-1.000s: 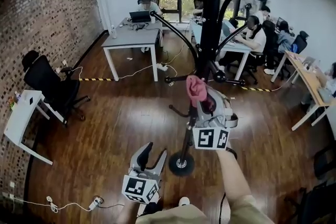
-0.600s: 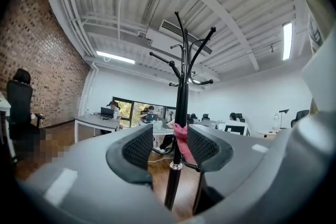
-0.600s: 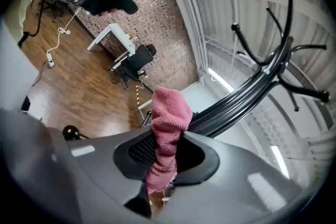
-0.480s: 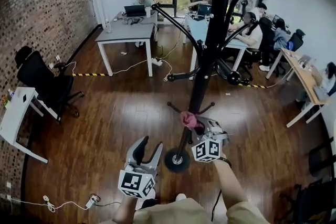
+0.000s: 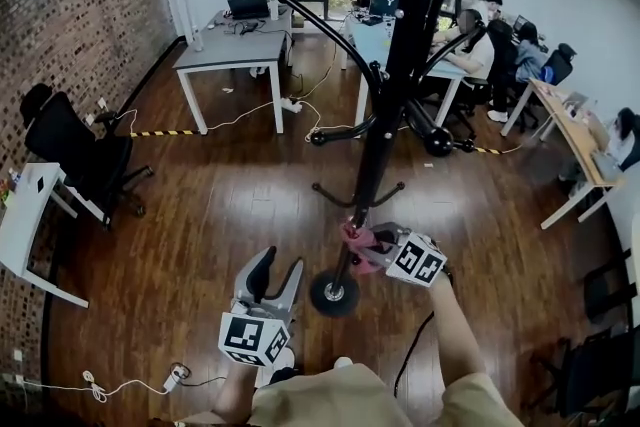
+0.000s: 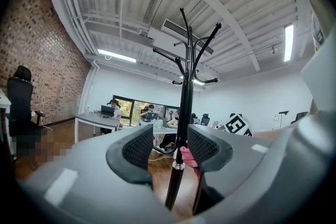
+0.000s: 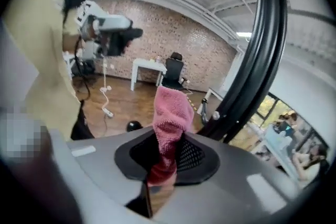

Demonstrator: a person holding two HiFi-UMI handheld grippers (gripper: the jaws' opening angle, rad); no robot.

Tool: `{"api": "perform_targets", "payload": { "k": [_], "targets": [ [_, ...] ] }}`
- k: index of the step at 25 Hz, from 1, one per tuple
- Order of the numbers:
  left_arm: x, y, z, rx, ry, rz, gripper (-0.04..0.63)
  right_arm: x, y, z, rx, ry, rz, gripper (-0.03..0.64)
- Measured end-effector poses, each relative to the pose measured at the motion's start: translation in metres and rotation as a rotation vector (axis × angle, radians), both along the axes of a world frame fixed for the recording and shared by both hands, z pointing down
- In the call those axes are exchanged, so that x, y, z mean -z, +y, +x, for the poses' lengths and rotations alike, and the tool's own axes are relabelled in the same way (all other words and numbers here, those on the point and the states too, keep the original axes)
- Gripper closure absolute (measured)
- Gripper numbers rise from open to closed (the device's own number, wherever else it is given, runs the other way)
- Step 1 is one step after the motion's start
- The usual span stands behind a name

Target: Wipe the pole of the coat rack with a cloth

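Since a second ago my right tongs (image 5: 366, 251) have dropped from mid-height to just above the base (image 5: 334, 293), jaws clamped on the pink cloth (image 5: 352, 237), held against the coat rack pole (image 5: 385, 135); left tongs (image 5: 277, 273) open, holding nothing, low and just left of that pole.

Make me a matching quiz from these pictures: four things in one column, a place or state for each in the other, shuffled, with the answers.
Things:
1. cloth
2. left gripper
3. pole
4. office chair

Places or states:
A. tall and upright
B. open, gripping nothing
C. beside the brick wall
D. clamped in the right gripper

Pairs: 1-D, 2-B, 3-A, 4-C.
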State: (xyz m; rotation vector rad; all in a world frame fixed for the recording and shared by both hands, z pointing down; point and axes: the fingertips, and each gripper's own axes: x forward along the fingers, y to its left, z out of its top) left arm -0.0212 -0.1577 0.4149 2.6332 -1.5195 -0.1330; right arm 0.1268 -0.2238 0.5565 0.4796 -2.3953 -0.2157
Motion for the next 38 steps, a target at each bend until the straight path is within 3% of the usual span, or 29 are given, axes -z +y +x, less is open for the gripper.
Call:
{"api": "perform_targets", "payload": {
  "k": [4, 6, 8, 12, 14, 16, 21, 31, 34, 38],
  "targets": [
    [0.000, 0.000, 0.000, -0.007, -0.002, -0.003, 0.399, 0.025, 0.055, -0.008, 0.228, -0.165, -0.144, 0.563],
    [0.000, 0.000, -0.001, -0.008, -0.003, -0.001, 0.399, 0.042, 0.064, -0.007, 0.250, -0.190, -0.100, 0.557],
    [0.001, -0.001, -0.003, -0.009, -0.005, 0.004, 0.399, 0.078, 0.043, 0.003, 0.128, -0.281, 0.031, 0.552],
    [0.007, 0.000, -0.009, 0.004, -0.015, 0.004, 0.399, 0.197, -0.015, 0.055, -0.251, -0.677, 0.289, 0.552],
    [0.010, 0.000, -0.012, 0.014, -0.020, 0.001, 0.399, 0.240, -0.041, 0.085, -0.432, -0.830, 0.364, 0.552],
    [0.011, 0.001, -0.015, 0.022, -0.023, 0.001, 0.400, 0.268, -0.058, 0.091, -0.492, -0.894, 0.405, 0.552],
    [0.009, 0.007, -0.018, 0.033, -0.031, 0.001, 0.400, 0.264, -0.074, 0.057, -0.446, -0.919, 0.396, 0.555],
    [-0.003, 0.003, -0.024, 0.038, -0.046, -0.031, 0.403, 0.100, -0.098, 0.069, -0.660, -0.874, 0.138, 0.557],
    [-0.004, 0.003, -0.019, 0.022, -0.052, -0.034, 0.403, 0.058, -0.114, 0.076, -0.725, -0.808, 0.058, 0.560],
    [-0.007, 0.003, -0.016, 0.012, -0.062, -0.041, 0.403, 0.014, -0.134, 0.076, -0.739, -0.582, 0.029, 0.561]
  ]
}}
